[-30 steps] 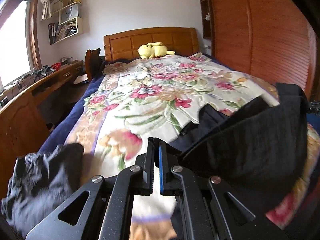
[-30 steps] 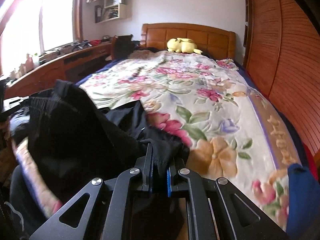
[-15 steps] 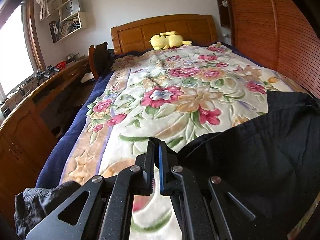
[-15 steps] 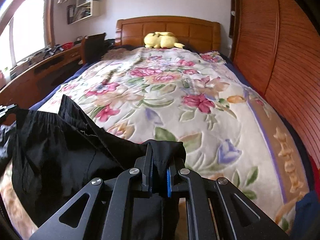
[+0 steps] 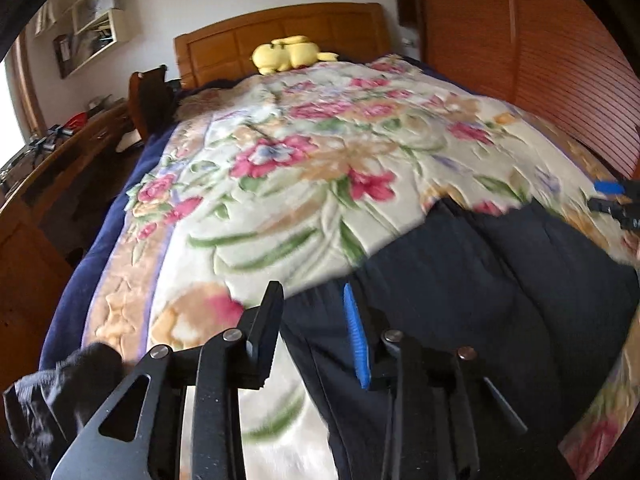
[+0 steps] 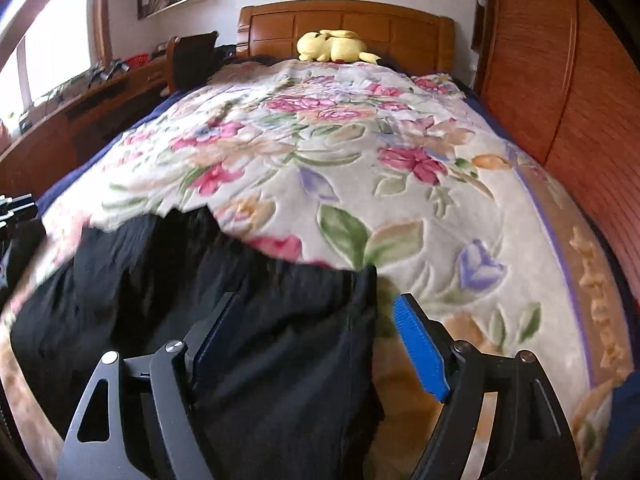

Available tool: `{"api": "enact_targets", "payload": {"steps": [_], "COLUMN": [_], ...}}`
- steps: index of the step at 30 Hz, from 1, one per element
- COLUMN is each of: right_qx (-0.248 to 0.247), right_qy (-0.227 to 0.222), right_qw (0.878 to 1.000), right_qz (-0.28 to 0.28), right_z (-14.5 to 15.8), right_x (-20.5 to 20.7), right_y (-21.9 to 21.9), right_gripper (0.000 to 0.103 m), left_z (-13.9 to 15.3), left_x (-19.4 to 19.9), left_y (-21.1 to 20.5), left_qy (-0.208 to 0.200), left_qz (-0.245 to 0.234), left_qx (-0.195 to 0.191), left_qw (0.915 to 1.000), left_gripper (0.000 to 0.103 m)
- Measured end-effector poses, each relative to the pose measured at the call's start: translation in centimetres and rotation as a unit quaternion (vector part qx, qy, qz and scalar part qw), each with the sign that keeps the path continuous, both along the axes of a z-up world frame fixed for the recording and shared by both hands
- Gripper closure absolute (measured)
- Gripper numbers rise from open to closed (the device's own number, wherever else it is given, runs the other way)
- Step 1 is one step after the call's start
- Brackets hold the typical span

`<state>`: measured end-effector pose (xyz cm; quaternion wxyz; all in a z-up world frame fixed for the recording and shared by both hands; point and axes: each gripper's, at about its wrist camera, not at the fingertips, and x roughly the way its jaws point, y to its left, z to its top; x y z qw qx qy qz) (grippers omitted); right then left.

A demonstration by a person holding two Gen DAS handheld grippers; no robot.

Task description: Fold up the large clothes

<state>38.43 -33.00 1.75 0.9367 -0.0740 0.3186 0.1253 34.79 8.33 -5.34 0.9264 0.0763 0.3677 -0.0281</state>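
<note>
A large black garment (image 5: 480,280) lies spread on the floral blanket (image 5: 320,160) at the near end of the bed. It also shows in the right wrist view (image 6: 200,288). My left gripper (image 5: 312,300) is open, its jaws apart over the garment's left corner. My right gripper (image 6: 316,312) is open, its jaws wide apart over the garment's right corner. The cloth lies loose between the fingers, not pinched. The right gripper's tip shows at the right edge of the left wrist view (image 5: 616,200).
A second dark garment (image 5: 52,396) hangs at the bed's near left corner. A yellow plush toy (image 6: 336,46) lies by the wooden headboard (image 6: 344,20). A wooden desk (image 5: 48,184) runs along the left. Wooden slatted wardrobe doors (image 6: 560,80) stand on the right.
Both grippers have opened and let go of the black garment. It was held up bunched; it now lies spread flat on the blanket.
</note>
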Motion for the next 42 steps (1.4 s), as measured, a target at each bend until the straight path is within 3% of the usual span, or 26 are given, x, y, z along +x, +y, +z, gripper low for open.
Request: {"api": "enact_targets", "payload": {"steps": [12, 20, 42], "right_qx": [-0.001, 0.031, 0.078], "right_qy": [0.020, 0.035, 0.069], "right_qw": [1.000, 0.999, 0.995], "right_qz": [0.011, 0.011, 0.001], "right_z": [-3.6, -4.4, -7.8], "right_x": [-11.8, -15.3, -14.8], "right_y": [-4.9, -6.7, -7.7], "right_gripper": [0.023, 0.023, 0.023], "left_z": [-3.5, -5.3, -8.5], "left_x": [-10.9, -15.8, -14.4], "left_y": [-0.1, 0.5, 0.3], "left_qy": [0.032, 0.039, 0.071], "left_qz": [-0.045, -0.040, -0.023], "left_qx": [-0.034, -0.067, -0.074], "left_qw": [0.9979, 0.9961, 0.9945], "left_gripper": [0.065, 0.062, 0.061]}}
